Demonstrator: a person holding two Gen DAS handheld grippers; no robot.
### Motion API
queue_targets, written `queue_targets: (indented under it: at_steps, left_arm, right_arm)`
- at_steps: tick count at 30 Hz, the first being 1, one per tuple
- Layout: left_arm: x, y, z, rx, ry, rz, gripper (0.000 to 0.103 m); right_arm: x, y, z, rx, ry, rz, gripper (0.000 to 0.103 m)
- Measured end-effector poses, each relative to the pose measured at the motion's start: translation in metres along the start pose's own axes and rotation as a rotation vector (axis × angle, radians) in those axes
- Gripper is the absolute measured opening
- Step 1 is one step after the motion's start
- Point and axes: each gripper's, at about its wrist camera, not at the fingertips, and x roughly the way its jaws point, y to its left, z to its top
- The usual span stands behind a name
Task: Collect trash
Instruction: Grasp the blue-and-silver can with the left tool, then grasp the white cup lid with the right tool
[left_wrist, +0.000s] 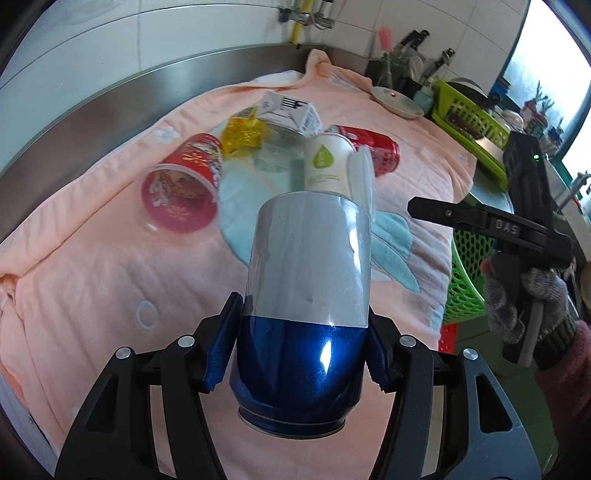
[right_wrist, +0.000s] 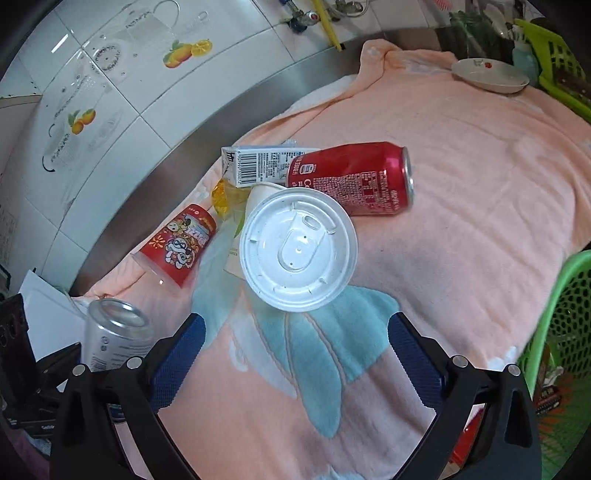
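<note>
My left gripper (left_wrist: 299, 343) is shut on a blue and silver can (left_wrist: 306, 295) and holds it above the peach towel (left_wrist: 110, 280); the can also shows in the right wrist view (right_wrist: 110, 336). My right gripper (right_wrist: 295, 354) is open and empty, just short of a white paper cup with a lid (right_wrist: 298, 254), also seen in the left wrist view (left_wrist: 332, 162). Around the cup lie a red soda can (right_wrist: 354, 177), a white carton (right_wrist: 258, 164), a yellow wrapper (right_wrist: 227, 199) and a red plastic cup (right_wrist: 177, 243).
A green plastic basket (right_wrist: 561, 325) stands at the right edge of the towel. A second green basket (left_wrist: 469, 118) and a small dish (right_wrist: 487, 75) sit at the back right. A steel rim and tiled wall (right_wrist: 122, 96) run behind.
</note>
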Motion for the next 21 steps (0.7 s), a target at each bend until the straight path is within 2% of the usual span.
queue_targets:
  at_steps: [9,12,21]
  left_arm:
    - [-0.007,0.016,0.002,-0.026,-0.016,0.001,0.059]
    - [-0.008,0.017,0.003,-0.025,-0.02,0.0,0.059]
    - [-0.007,0.021,0.003,-0.043,-0.015,0.002,0.059]
  right_arm:
    - [0.04,-0.003,0.023,-0.034,0.031,-0.001,0.096]
    - [0.047,-0.01,0.028,-0.023,0.046,0.031,0.096]
    - [0.067,-0.014,0.04,-0.052,0.066,0.039,0.096]
